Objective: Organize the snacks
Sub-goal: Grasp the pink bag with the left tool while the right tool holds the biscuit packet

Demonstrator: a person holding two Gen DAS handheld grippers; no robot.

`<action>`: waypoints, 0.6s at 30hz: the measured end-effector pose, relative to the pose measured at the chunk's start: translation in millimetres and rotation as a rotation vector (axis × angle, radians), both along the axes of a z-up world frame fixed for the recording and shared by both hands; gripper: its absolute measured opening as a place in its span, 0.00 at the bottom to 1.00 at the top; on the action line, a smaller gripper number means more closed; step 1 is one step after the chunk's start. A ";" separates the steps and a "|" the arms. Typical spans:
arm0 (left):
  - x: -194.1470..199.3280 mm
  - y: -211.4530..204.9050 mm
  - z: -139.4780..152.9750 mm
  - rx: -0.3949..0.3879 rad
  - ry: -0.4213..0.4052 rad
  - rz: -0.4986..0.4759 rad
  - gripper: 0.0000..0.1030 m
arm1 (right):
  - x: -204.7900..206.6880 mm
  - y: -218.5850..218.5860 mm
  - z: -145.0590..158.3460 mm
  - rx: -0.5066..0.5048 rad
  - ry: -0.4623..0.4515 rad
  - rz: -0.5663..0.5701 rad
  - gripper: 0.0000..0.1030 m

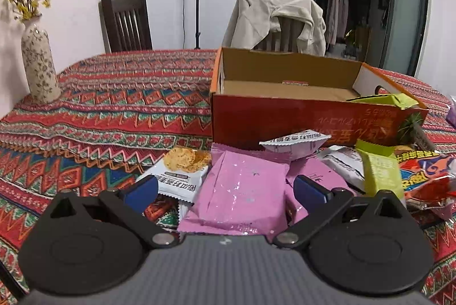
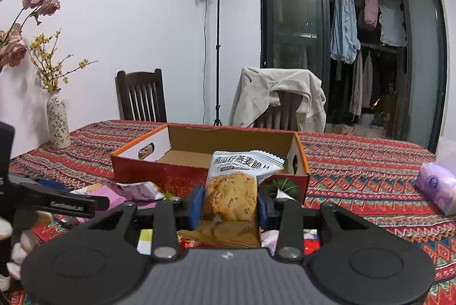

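The right gripper (image 2: 230, 203) was clamped on an oat cookie packet (image 2: 236, 188), upright so it could clear the wall of the open box (image 2: 199, 139) at twelve o'clock. The left gripper (image 1: 225, 188) stood apart over a pink packet (image 1: 242, 185), seemingly lined up to take it. More snacks lay heaped against the box; a green packet (image 1: 399, 101), probably inside, leaned at its two o'clock corner.

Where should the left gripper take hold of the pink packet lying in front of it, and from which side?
Grip the pink packet across its puffed middle, coming from above and the near side. It lies flat between the open left gripper fingers, its long edges towards them. The far end is overlapped by a white wrapper, so a far-side approach looks less clean.
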State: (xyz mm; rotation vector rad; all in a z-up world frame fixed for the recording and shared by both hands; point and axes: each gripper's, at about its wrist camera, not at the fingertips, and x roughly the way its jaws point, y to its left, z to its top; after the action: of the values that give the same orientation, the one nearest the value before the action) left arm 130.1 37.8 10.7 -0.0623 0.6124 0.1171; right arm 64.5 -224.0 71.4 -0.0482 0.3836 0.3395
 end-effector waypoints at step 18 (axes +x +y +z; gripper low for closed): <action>0.6 10.8 -7.7 -0.081 0.012 -0.028 0.69 | 7.6 2.1 -11.2 0.015 0.032 0.012 0.36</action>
State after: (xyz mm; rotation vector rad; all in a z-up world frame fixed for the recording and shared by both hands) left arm 130.7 48.6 2.9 -0.1319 0.6301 0.0656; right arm 72.1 -221.9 60.2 -0.0306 0.4123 0.3550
